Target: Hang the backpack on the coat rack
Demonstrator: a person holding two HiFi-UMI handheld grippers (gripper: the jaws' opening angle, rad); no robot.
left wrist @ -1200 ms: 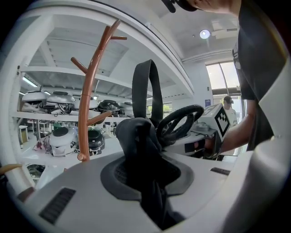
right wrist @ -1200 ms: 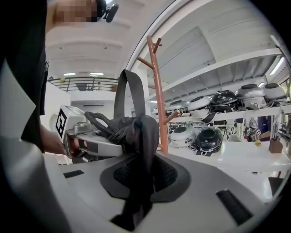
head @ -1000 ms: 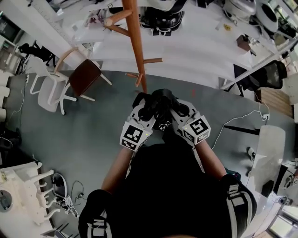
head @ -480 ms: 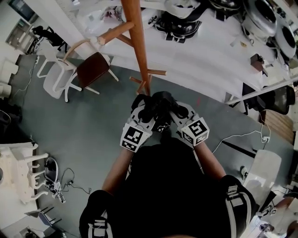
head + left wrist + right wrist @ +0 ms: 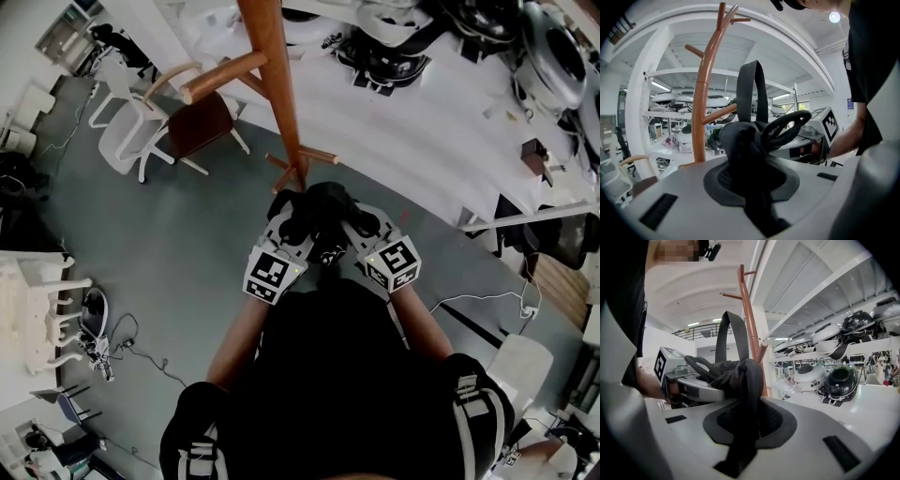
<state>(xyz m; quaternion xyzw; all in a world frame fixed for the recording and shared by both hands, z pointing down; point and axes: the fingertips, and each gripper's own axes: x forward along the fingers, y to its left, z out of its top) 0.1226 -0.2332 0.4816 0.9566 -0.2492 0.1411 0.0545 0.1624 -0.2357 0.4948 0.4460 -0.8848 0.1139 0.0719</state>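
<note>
The backpack (image 5: 323, 208), a black bunched mass of fabric, sits squeezed between the left tool (image 5: 292, 214) and the right tool (image 5: 360, 221), and its bulk hangs down beneath them against the person's dark clothing. Each tool is clenched on a fold of the backpack: in the left gripper view the cloth (image 5: 745, 150) fills the gap between the jaws, and in the right gripper view the same dark cloth (image 5: 743, 380) is pinched between that tool's jaws. A flat strap loop (image 5: 752, 89) stands upright above the pinched fabric, with a thick corded handle (image 5: 787, 127) curving off toward the right tool. The two tools angle inward, tips nearly meeting, and point slightly downward. Their marker cubes, left (image 5: 273, 275) and right (image 5: 396, 262), face up toward the head camera. Behind them the left forearm (image 5: 239, 337) and right forearm (image 5: 422, 323) are bare and bent, with the elbows spread wide. Just beyond the tool tips rises the wooden coat rack (image 5: 279, 103), its short low pegs (image 5: 319, 156) nearest the tools and a longer branch (image 5: 223, 75) above. Past the rack and off the left tool's side stands a brown-seated chair (image 5: 195, 127) on the grey floor (image 5: 169, 244). Ahead of the right tool runs a white worktop (image 5: 450, 141) with helmets (image 5: 841, 378).
</note>
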